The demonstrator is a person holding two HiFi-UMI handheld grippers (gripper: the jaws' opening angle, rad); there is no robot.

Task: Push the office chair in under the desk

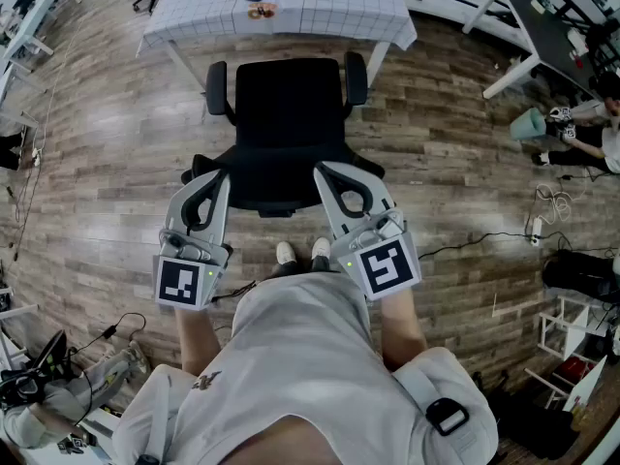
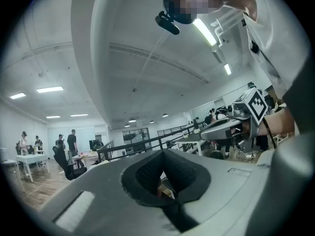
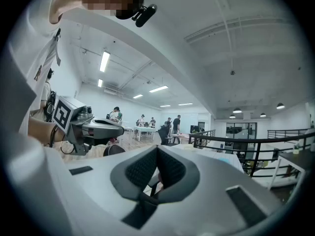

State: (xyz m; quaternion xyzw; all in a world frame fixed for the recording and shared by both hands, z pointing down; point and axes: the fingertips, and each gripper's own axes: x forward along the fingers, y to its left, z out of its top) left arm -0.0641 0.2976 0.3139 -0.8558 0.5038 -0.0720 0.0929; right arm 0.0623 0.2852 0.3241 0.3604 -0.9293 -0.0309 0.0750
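a: why are both shut?
b: the left tongs (image 1: 217, 176) and right tongs (image 1: 324, 170) are closed on nothing (a push needs no grip, i'd judge). their tips sit at either side of the black fabric office chair's (image 1: 289, 114) backrest, spread apart to steer it straight.
a: and the chair?
b: facing the white grid-clothed worktop (image 1: 320, 13), with its seat not yet under it, out on the wooden plank floor (image 1: 446, 143).
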